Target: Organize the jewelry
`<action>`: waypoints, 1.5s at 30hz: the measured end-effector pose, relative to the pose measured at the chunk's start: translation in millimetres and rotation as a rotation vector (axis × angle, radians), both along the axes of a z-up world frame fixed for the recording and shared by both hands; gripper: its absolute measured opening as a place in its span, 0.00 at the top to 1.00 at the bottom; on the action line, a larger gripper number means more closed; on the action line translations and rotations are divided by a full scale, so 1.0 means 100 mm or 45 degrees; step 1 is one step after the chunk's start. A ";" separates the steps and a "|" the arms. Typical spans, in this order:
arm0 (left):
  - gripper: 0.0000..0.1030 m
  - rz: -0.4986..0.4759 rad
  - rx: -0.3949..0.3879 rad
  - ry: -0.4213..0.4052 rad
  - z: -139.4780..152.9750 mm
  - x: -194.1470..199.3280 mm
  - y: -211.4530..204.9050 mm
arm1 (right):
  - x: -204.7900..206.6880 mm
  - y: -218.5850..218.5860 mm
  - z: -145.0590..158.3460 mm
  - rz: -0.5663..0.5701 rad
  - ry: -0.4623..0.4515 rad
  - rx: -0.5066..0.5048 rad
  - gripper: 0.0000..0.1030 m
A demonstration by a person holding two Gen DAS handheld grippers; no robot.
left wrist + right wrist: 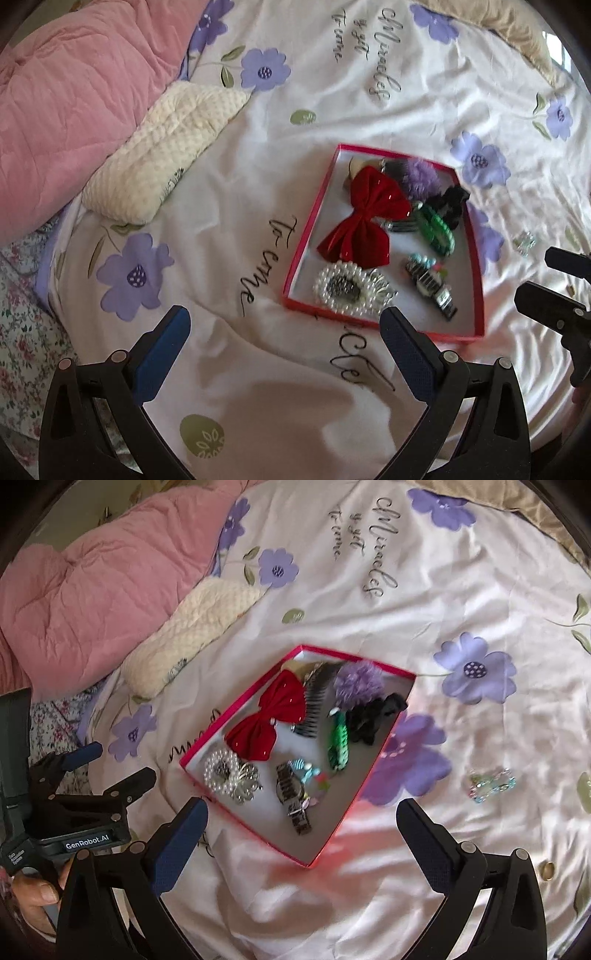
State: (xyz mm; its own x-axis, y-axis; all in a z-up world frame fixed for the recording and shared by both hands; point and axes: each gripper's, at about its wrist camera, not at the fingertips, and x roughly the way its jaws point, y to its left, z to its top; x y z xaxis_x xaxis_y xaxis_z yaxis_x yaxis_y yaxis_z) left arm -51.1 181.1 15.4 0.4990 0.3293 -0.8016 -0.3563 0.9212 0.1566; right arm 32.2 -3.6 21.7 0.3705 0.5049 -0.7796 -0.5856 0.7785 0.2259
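A red-rimmed shallow box lies on the flowered bedsheet. In it are a red bow, a pearl brooch, a watch, a green clip, a purple pom-pom, a black scrunchie and a comb. A clear crystal piece rests on the sheet to the right of the box. My left gripper hovers open near the box's near-left corner, holding nothing. My right gripper is open above the box's near edge, also holding nothing.
A pink quilt and a cream knitted cushion lie to the left of the box. A beige pillow sits at the far right. A person's hand holds the left gripper's handle. A small gold-coloured thing lies on the sheet at the near right.
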 end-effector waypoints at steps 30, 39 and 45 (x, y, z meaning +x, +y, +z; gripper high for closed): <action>0.00 0.018 -0.023 0.038 -0.14 -0.01 -0.01 | 0.05 0.04 -0.33 0.001 0.102 -0.035 0.00; 0.00 0.016 -0.019 0.023 -0.11 -0.02 -0.04 | 0.05 0.03 -0.33 -0.002 0.098 -0.031 0.00; 0.00 0.008 -0.007 0.001 -0.07 -0.04 -0.08 | 0.02 0.03 -0.28 -0.002 0.084 -0.010 0.00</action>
